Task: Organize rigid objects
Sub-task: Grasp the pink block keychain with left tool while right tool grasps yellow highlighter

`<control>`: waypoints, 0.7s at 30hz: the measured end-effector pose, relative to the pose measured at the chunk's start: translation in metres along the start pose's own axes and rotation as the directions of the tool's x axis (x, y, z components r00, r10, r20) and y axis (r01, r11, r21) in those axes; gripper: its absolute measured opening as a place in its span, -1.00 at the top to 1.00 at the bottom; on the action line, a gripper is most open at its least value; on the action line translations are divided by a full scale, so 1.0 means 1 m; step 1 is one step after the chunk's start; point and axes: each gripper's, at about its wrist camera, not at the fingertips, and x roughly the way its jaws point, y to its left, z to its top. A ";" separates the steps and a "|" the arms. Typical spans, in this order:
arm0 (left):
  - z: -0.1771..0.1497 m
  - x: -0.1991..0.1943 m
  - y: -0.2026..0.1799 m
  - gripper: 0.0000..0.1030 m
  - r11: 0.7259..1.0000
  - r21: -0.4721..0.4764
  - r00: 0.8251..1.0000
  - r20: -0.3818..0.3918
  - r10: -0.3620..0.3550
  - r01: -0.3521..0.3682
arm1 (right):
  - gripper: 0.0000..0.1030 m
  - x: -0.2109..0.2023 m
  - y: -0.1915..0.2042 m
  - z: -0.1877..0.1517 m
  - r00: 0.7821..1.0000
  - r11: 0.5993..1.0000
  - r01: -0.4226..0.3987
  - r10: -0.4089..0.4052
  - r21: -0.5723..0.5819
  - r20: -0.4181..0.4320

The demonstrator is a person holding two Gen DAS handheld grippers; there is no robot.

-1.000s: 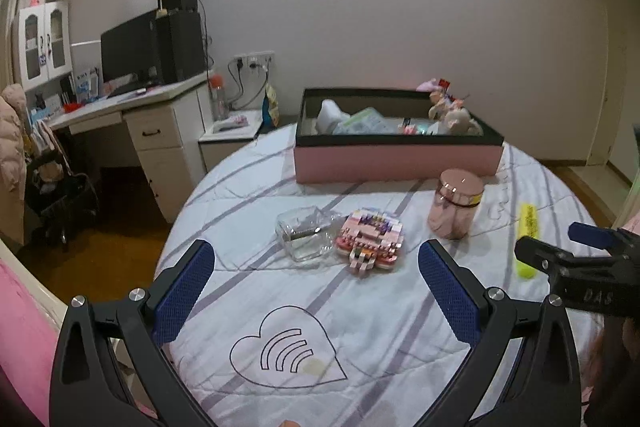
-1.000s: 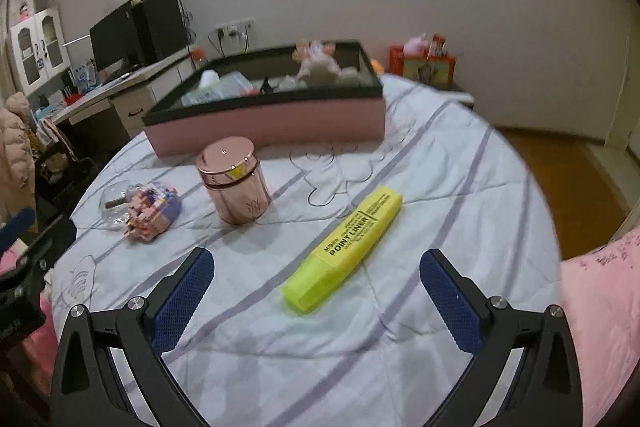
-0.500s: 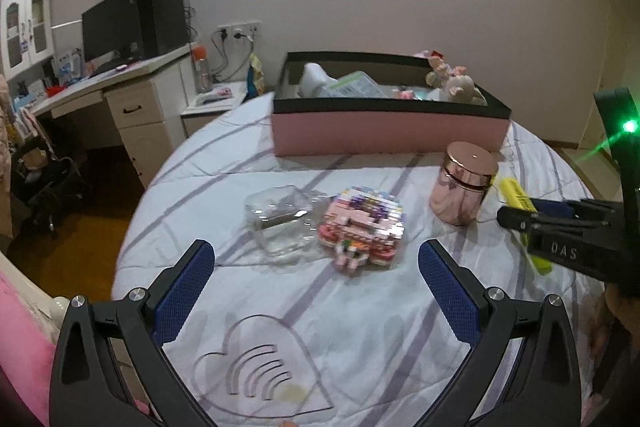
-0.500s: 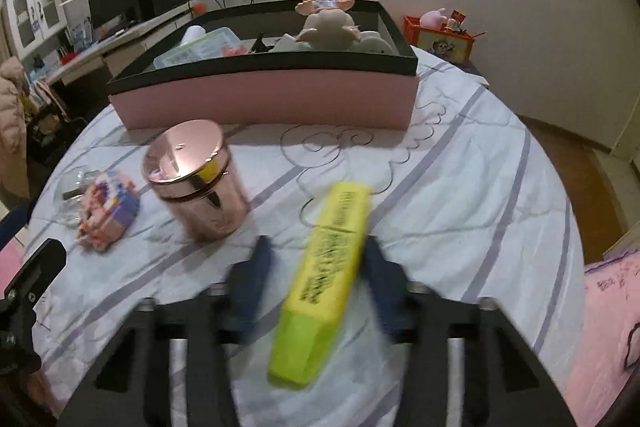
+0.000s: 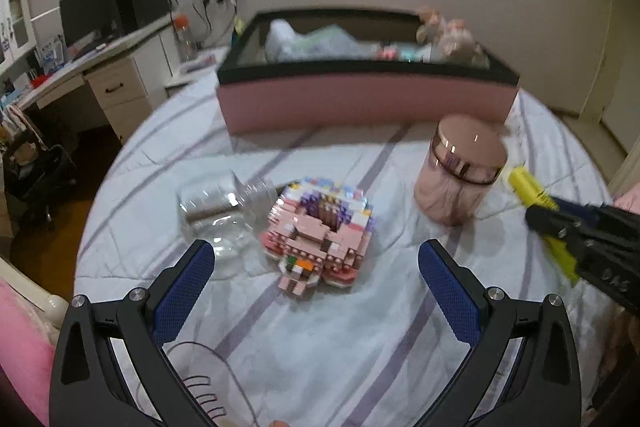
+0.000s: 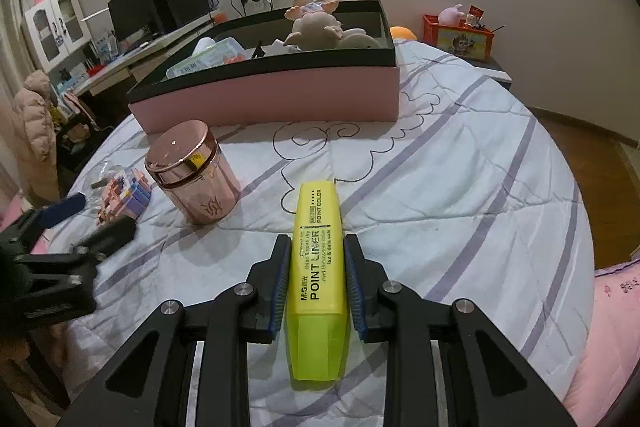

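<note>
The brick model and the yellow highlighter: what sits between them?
In the left wrist view, the rose-gold jar stands between the brick model and the yellow highlighter, on the bedspread.

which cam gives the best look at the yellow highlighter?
Right wrist view: the yellow highlighter lies centred, label readable, clamped between the right gripper pads. Left wrist view shows only its blurred tip at the right edge, the rest mostly hidden by that gripper.

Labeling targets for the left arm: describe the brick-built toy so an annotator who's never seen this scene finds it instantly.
Start at the long pink box on the striped bedspread. In front of it, the brick toy lies between a clear plastic container and a rose-gold lidded jar. It alone is studded, flat and multicoloured.
</note>
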 end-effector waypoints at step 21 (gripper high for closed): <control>-0.027 -0.028 0.003 -0.22 0.999 0.035 0.999 -0.032 -0.012 0.013 | 0.48 -0.013 0.017 -0.018 0.999 0.998 -0.030 0.029 -0.055 -0.016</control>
